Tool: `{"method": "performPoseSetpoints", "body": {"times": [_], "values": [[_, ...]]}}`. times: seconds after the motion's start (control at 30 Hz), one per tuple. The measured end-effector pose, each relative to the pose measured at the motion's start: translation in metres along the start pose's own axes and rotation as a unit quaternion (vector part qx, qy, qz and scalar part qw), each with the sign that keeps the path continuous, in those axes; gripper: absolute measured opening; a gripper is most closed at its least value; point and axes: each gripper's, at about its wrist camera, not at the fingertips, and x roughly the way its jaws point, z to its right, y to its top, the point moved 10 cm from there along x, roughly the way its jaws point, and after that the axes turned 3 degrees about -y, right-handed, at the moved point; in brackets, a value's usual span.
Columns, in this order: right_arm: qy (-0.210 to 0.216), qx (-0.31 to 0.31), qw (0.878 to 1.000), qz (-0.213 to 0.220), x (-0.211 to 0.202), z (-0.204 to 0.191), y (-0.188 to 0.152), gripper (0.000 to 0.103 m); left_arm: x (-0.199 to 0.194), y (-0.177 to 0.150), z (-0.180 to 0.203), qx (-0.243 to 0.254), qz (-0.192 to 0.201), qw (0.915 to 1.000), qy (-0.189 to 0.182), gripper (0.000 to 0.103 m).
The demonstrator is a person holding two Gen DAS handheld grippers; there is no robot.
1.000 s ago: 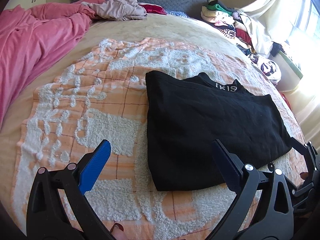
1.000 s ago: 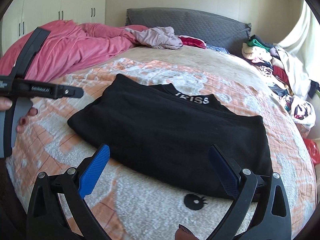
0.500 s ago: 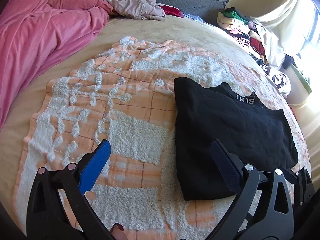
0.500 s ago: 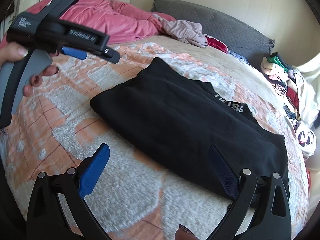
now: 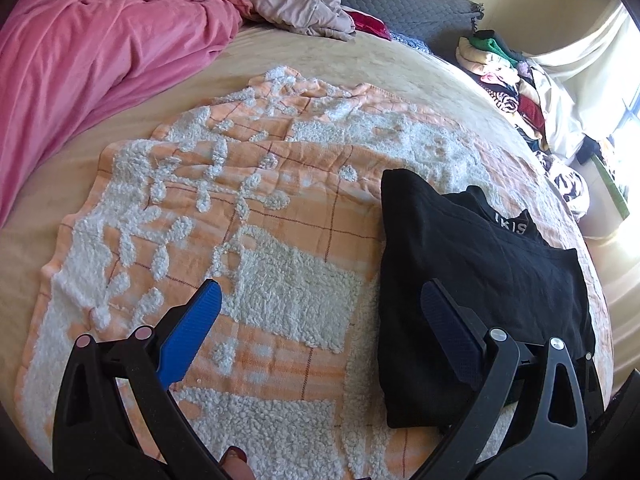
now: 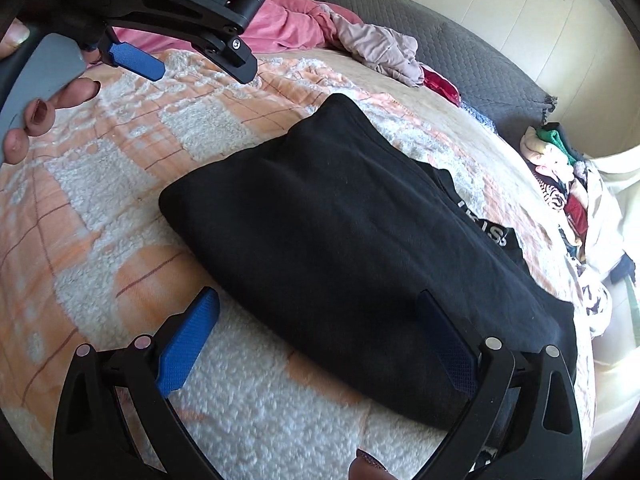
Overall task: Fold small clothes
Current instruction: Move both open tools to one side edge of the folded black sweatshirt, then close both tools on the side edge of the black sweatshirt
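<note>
A black garment point(image 5: 476, 264) point(image 6: 352, 240) lies folded flat on an orange and white fleece blanket point(image 5: 248, 240) point(image 6: 120, 208), white lettering showing at its collar. My left gripper point(image 5: 320, 312) hovers open above the blanket, its right finger over the garment's left edge, nothing between the fingers. It also shows in the right wrist view as the left gripper point(image 6: 168, 36) at upper left, held by a hand. My right gripper point(image 6: 320, 320) is open over the garment's near edge, holding nothing.
The blanket lies on a beige bed point(image 5: 360, 68). A pink duvet point(image 5: 92, 48) is heaped at the left, a mauve garment point(image 5: 304, 8) near the grey headboard point(image 6: 460, 60), and a pile of mixed clothes point(image 5: 504, 72) at the right bed edge.
Both cameras swung left, so the garment sits further right in each view. The left gripper rose and came closer to the right wrist camera. Both stayed open.
</note>
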Motion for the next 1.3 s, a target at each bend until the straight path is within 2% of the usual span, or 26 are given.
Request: {"method": "performPoseSetpoints", "body": {"times": [0.37, 0.57, 0.63, 0.7, 0.77, 0.83, 0.93, 1.07, 1.2, 1.3], "values": [[-0.033, -0.022, 0.999, -0.002, 0.027, 0.006, 0.022, 0.098, 0.025, 0.002, 0.010, -0.010, -0.018, 0.9997, -0.016, 0.094], [-0.066, -0.032, 0.997, 0.025, 0.027, 0.015, 0.029, 0.095, 0.043, 0.009, 0.019, -0.025, -0.027, 0.9987, -0.035, 0.093], [-0.062, -0.024, 0.997, 0.037, 0.023, 0.020, 0.029, 0.082, 0.048, 0.010, 0.022, -0.028, -0.031, 0.9984, -0.038, 0.093], [-0.057, -0.015, 0.997, 0.049, 0.017, 0.024, 0.028, 0.075, 0.054, 0.010, 0.029, -0.028, -0.040, 0.9976, -0.049, 0.093], [-0.045, -0.015, 0.997, 0.060, 0.009, 0.023, 0.028, 0.060, 0.058, 0.010, 0.039, -0.030, -0.048, 0.9959, -0.070, 0.093], [-0.022, -0.017, 0.998, 0.064, 0.005, 0.021, 0.026, 0.036, 0.061, 0.011, 0.047, -0.032, -0.057, 0.9939, -0.088, 0.093], [0.003, 0.002, 0.998, 0.067, 0.001, 0.028, 0.024, 0.026, 0.068, 0.009, 0.055, -0.039, -0.069, 0.9919, -0.099, 0.093], [0.036, 0.048, 0.995, 0.080, -0.006, 0.047, 0.025, 0.022, 0.077, 0.004, 0.066, -0.057, -0.089, 0.9856, -0.132, 0.093], [0.043, 0.069, 0.993, 0.091, -0.015, 0.060, 0.025, 0.020, 0.080, 0.003, 0.074, -0.071, -0.092, 0.9825, -0.146, 0.093], [0.035, 0.072, 0.991, 0.103, -0.020, 0.066, 0.022, 0.019, 0.077, 0.003, 0.091, -0.087, -0.100, 0.9729, -0.190, 0.093]]}}
